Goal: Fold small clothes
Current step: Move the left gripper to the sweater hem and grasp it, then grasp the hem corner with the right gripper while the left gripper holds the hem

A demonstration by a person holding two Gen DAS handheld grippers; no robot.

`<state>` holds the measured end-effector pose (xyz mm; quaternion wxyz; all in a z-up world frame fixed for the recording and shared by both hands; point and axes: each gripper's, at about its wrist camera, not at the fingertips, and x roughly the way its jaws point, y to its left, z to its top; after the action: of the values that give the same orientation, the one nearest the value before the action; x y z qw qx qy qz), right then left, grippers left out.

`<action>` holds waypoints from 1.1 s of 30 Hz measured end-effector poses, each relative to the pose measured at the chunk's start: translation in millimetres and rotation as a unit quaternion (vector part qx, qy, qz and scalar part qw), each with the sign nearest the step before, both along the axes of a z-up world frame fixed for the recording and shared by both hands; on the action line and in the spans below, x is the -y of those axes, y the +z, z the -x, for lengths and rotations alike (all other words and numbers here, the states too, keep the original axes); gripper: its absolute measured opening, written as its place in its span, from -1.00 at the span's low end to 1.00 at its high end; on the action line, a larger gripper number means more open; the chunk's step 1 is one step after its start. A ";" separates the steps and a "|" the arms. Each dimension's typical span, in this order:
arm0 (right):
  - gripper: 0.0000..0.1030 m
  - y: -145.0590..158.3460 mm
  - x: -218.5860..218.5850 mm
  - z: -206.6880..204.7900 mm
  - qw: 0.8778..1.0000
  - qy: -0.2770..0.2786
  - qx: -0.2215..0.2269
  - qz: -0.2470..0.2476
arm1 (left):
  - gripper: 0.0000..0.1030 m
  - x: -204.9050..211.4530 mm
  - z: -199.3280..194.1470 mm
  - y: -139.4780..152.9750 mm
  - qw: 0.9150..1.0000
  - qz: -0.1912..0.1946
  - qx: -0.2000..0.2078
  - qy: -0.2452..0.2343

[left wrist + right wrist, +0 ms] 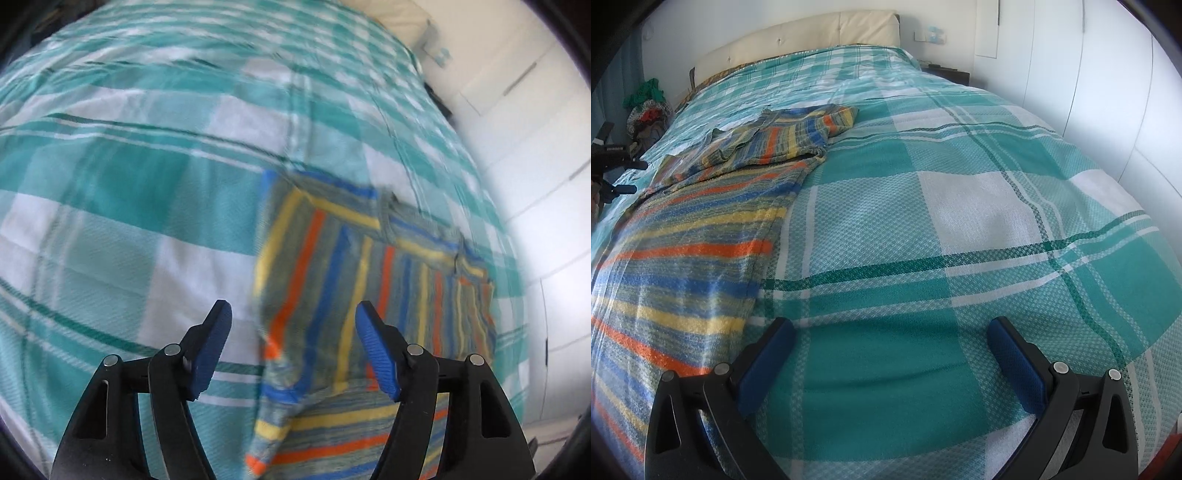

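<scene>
Blurred throughout in the left wrist view: striped garment (354, 280) smeared, its lower part cut off by the bottom edge and partly hidden behind the right-hand finger (376, 354). In the right wrist view, cut off at the left and bottom edges, same garment (683, 258); only partly in frame at the far left, left gripper (617, 173). Too small and dim to identify: heap of coloured things (646, 110) beside the headboard (798, 37).
</scene>
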<state>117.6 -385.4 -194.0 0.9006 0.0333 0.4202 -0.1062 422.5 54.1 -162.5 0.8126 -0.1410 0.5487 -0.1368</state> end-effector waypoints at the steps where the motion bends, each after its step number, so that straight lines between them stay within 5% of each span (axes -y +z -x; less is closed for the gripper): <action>1: 1.00 0.1 0.0 0.2 1.000 0.000 0.000 0.000 | 0.29 15.8 -0.4 -11.8 1.000 -0.007 -0.017 -0.014; 2: 1.00 0.2 0.2 -0.4 1.000 0.001 0.000 -0.001 | -0.51 25.6 1.1 -20.0 0.999 -0.027 -0.026 -0.027; 3: 1.00 0.2 0.2 -0.5 1.000 0.001 0.001 -0.001 | -0.88 36.9 4.2 -23.2 0.996 -0.080 -0.016 -0.037; 7: 1.00 0.0 0.5 -0.4 1.000 0.001 0.002 -0.003 | -0.88 25.9 15.0 -8.1 0.996 -0.081 0.029 0.007; 10: 1.00 -0.6 0.8 -0.5 1.000 0.001 0.002 -0.002 | -0.85 15.8 15.3 -17.6 0.996 -0.091 0.018 0.016; 14: 1.00 -0.5 1.2 -0.3 1.000 0.001 0.002 -0.002 | -0.54 12.2 23.3 -8.1 0.994 -0.098 0.023 0.034; 17: 1.00 -0.3 0.8 -0.2 1.000 0.001 0.003 -0.002 | -0.37 14.4 34.2 24.2 0.989 -0.118 0.086 0.037; 20: 1.00 -0.2 0.5 -0.1 1.000 0.000 0.002 -0.001 | -0.34 32.1 50.0 42.6 0.984 -0.100 0.145 -0.015; 22: 1.00 -0.1 0.6 -0.4 1.000 0.000 0.001 0.000 | -0.42 46.7 55.9 28.2 0.980 -0.130 0.137 -0.057; 24: 1.00 -0.1 0.5 0.4 1.000 0.000 0.001 0.000 | -0.62 45.8 52.0 -17.3 0.978 -0.185 0.061 -0.068; 27: 1.00 0.1 0.6 0.7 1.000 0.001 0.001 0.000 | -0.64 25.3 67.0 -14.2 0.986 -0.144 0.081 -0.037; 28: 1.00 0.1 0.8 0.9 1.000 0.002 0.002 -0.001 | -0.59 21.7 71.7 -8.8 0.988 -0.131 0.073 -0.034; 32: 1.00 0.2 1.2 0.8 1.000 0.004 -0.001 -0.002 | 0.23 22.6 127.4 20.0 0.983 -0.142 0.103 -0.044; 33: 1.00 2.3 1.3 -0.6 1.000 0.005 -0.009 -0.002 | 0.27 24.1 146.8 25.5 0.983 -0.132 0.111 -0.058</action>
<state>118.2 -386.7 -191.6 0.8971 0.0325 0.4289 -0.1011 275.7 30.0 -136.9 0.8706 0.0155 0.4758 -0.1245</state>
